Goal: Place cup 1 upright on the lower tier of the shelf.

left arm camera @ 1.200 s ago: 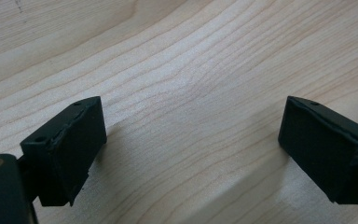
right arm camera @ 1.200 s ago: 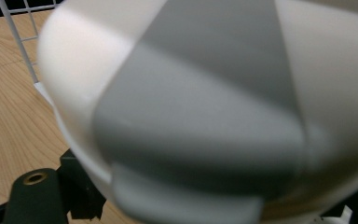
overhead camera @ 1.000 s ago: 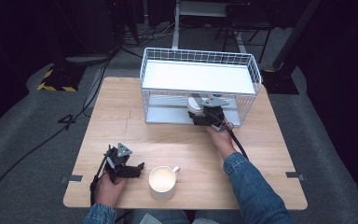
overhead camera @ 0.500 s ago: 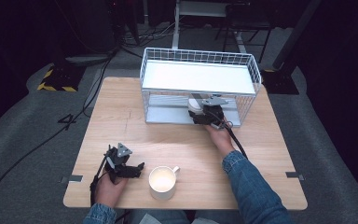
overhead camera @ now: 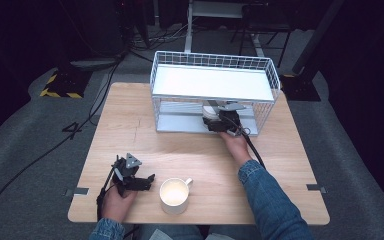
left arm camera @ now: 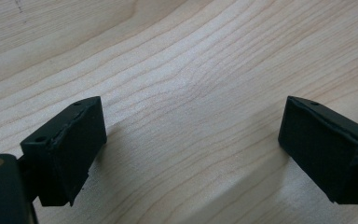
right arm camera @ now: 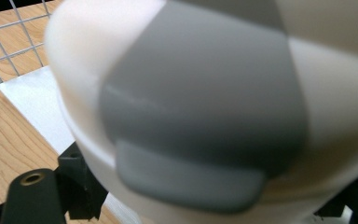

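White-and-grey cup [right arm camera: 205, 107]: on the lower level of the wire rack [overhead camera: 156, 107], toward its right half, under the white upper shelf. Pinched by the right gripper [overhead camera: 214, 118], jaws nearly closed on it. Blurred and cut off on three sides in the right gripper view, so whole shape hard to make out; from the high view just a small pale patch [overhead camera: 210, 111] behind the wires, mostly hidden by the shelf and the gripper body. Right jaws themselves largely covered by the cup, only dark corners at the bottom of that gripper's view. Right hand [overhead camera: 236, 146] just in front of the rack, reaching in through its open front. Left gripper [left arm camera: 191, 154] well in front of the rack, near its left end, low over bare wood of the table [overhead camera: 190, 150], jaws spread wide with nothing between them; in the left gripper view both jaws cut off by the frame. Left hand [overhead camera: 115, 200] behind it, partly cut off at the table's near edge. White mug [overhead camera: 175, 195] well in front of the rack, just beside the left gripper, handle toward the rack. Count: one rack, two cups in all, two grippers, two hands, one table.
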